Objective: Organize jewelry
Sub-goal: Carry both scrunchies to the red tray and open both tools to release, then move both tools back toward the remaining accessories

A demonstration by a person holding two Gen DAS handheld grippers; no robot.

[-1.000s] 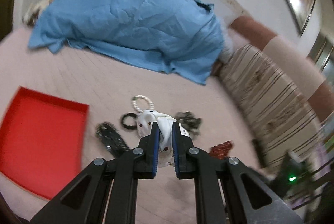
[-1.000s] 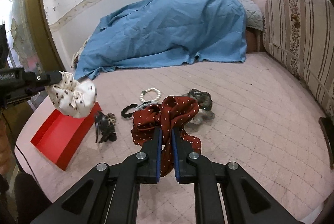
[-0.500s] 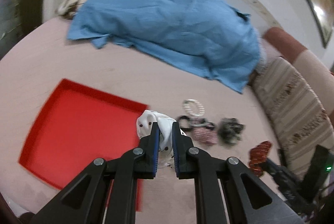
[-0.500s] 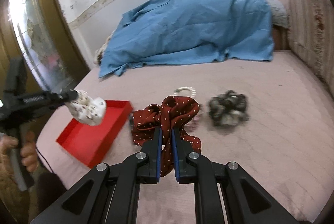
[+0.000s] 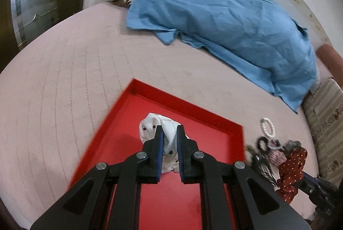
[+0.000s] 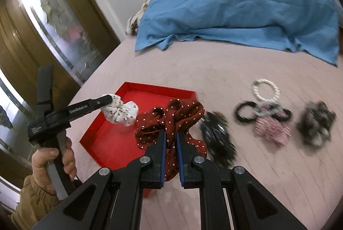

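Observation:
My left gripper point(image 5: 169, 130) is shut on a white dotted scrunchie point(image 5: 151, 126) and holds it above the red tray point(image 5: 199, 116). In the right wrist view the scrunchie point(image 6: 123, 112) hangs over the tray point(image 6: 115, 144). My right gripper point(image 6: 171, 133) is shut on a dark red dotted scrunchie point(image 6: 171, 114), held above the bed at the tray's right edge. It also shows in the left wrist view point(image 5: 291, 172). On the bed lie a pearl bracelet point(image 6: 265, 89), black hair ties point(image 6: 246, 115), a pink scrunchie point(image 6: 272, 128), a dark scrunchie point(image 6: 315, 125) and a black clip point(image 6: 216, 133).
A blue cloth point(image 6: 246, 5) covers a heap at the back of the pink quilted bed point(image 5: 64, 80). A striped cushion point(image 5: 325, 114) lies at the right. A glass-panelled door point(image 6: 53, 15) stands to the left. A hand point(image 6: 53, 157) holds the left gripper's handle.
Both grippers have swung left toward the red tray. The white scrunchie now hangs over the tray's middle. The red scrunchie has come to the tray's right edge.

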